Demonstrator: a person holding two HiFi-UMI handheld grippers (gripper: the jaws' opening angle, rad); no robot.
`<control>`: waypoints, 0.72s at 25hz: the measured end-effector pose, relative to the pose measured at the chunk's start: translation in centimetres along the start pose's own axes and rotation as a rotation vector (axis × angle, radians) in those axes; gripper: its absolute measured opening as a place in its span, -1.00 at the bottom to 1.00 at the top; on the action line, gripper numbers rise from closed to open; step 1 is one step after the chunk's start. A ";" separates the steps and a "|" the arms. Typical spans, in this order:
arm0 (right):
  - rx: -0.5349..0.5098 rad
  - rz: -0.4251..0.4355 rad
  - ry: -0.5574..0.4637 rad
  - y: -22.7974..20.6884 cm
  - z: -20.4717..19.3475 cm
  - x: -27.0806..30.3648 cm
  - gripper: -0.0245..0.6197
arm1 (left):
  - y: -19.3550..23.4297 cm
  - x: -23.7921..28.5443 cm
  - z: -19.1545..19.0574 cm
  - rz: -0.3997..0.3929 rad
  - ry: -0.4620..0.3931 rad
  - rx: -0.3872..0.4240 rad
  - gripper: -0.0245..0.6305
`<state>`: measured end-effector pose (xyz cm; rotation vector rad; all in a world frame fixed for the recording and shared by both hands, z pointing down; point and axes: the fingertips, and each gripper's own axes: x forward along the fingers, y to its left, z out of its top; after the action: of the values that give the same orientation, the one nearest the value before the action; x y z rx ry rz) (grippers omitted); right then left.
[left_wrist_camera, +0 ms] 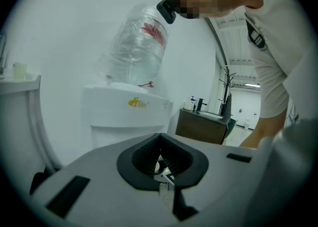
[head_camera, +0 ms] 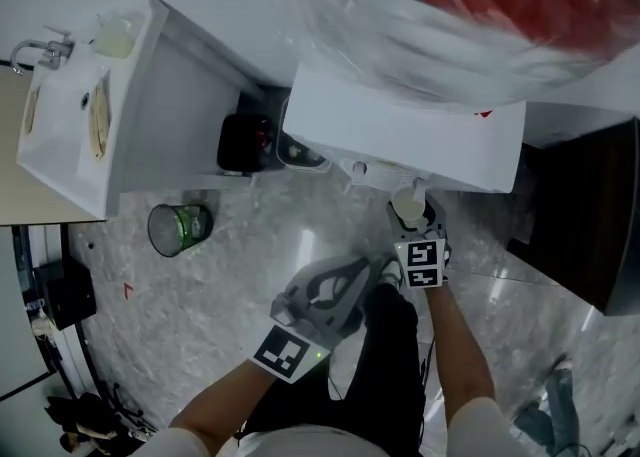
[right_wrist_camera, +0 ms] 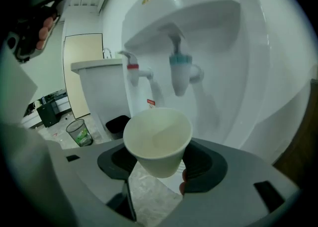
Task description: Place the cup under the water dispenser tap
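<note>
Cup [right_wrist_camera: 158,140], white paper and empty, sits clamped by its lower half in the right tongs [right_wrist_camera: 160,162], its mouth tipped back toward the right gripper view's camera. It hangs in the water dispenser's [head_camera: 400,135] recess, below the blue-capped tap [right_wrist_camera: 180,73] and clear of it, with the red-capped tap [right_wrist_camera: 133,72] further along the same recess. In the head view the cup shows just under the dispenser's front edge, with the right tongs' marker cube [head_camera: 422,262] right behind it.

Left tongs [left_wrist_camera: 161,164] are closed with nothing in their grip. They are held back from the dispenser, pointing up at its white front and at the clear bottle [left_wrist_camera: 134,47] standing upside down on top of it.

Beside the dispenser a black bin [head_camera: 245,142] stands on the grey marbled floor [head_camera: 230,275]. A white cabinet [head_camera: 70,135] with a small faucet [head_camera: 40,50] rises just beyond the bin. A clear waste basket [head_camera: 180,228] with a green liner stands on the floor in front of that cabinet, well apart from the dispenser.
</note>
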<state>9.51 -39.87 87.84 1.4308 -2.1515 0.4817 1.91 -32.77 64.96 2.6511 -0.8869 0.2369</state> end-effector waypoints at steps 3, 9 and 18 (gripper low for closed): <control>-0.001 -0.026 0.004 -1.5 -1.6 3.0 -0.08 | 1.3 0.6 -2.3 0.001 0.032 0.005 -0.91; 0.010 -0.053 -0.001 -2.6 -3.3 5.8 -0.08 | 2.8 1.4 -4.3 0.015 0.047 -0.011 -0.91; 0.005 -0.043 0.021 -2.7 -4.7 7.5 -0.07 | 3.1 2.0 -4.8 0.016 0.067 -0.013 -0.91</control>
<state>10.65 -43.90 96.09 1.4658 -2.1001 0.4846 1.39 -34.41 70.76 2.6090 -0.8850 0.3212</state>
